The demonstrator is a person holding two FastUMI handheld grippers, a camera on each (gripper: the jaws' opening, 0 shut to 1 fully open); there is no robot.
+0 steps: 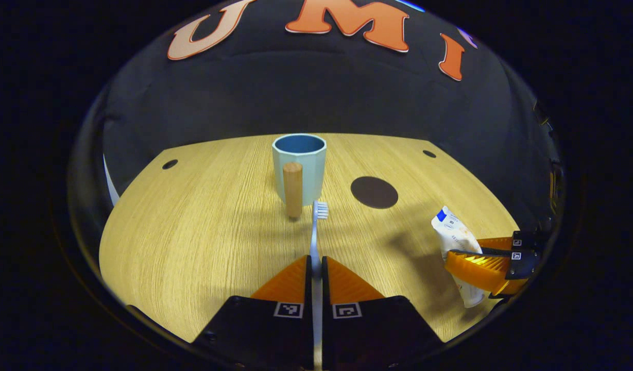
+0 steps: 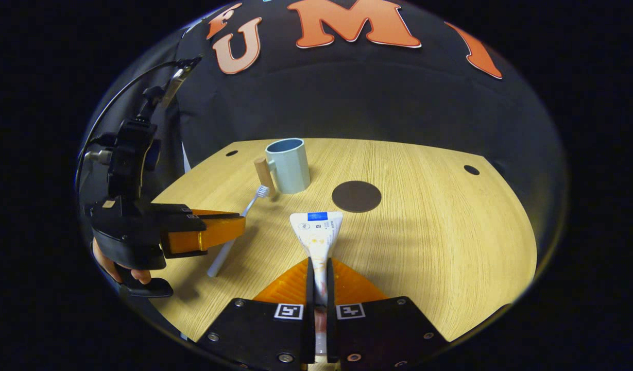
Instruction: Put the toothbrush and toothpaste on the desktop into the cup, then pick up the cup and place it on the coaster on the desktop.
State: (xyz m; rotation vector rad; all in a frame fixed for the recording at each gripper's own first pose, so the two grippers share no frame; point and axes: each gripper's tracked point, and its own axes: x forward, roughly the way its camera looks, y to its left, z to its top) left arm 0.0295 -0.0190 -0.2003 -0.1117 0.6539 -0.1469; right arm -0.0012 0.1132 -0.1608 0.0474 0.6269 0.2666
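My left gripper (image 1: 316, 264) is shut on a white toothbrush (image 1: 316, 232), whose bristled head points toward the cup. The pale blue cup (image 1: 299, 167) with a wooden handle (image 1: 292, 189) stands upright on the wooden desktop (image 1: 203, 232). A dark round coaster (image 1: 374, 192) lies to the cup's right. My right gripper (image 2: 318, 268) is shut on a white toothpaste tube (image 2: 316, 232), flat end forward. In the right gripper view the cup (image 2: 288, 165), coaster (image 2: 356, 196), toothbrush (image 2: 234, 226) and left gripper (image 2: 205, 232) lie ahead and to the left. The right gripper (image 1: 481, 260) and tube (image 1: 458, 242) appear at the right of the left gripper view.
Small dark holes (image 1: 169, 164) mark the desktop's far corners. A person's hand (image 2: 115, 268) holds the left gripper, with a cable rising behind it. The black cloth wall stands behind the desktop's far edge.
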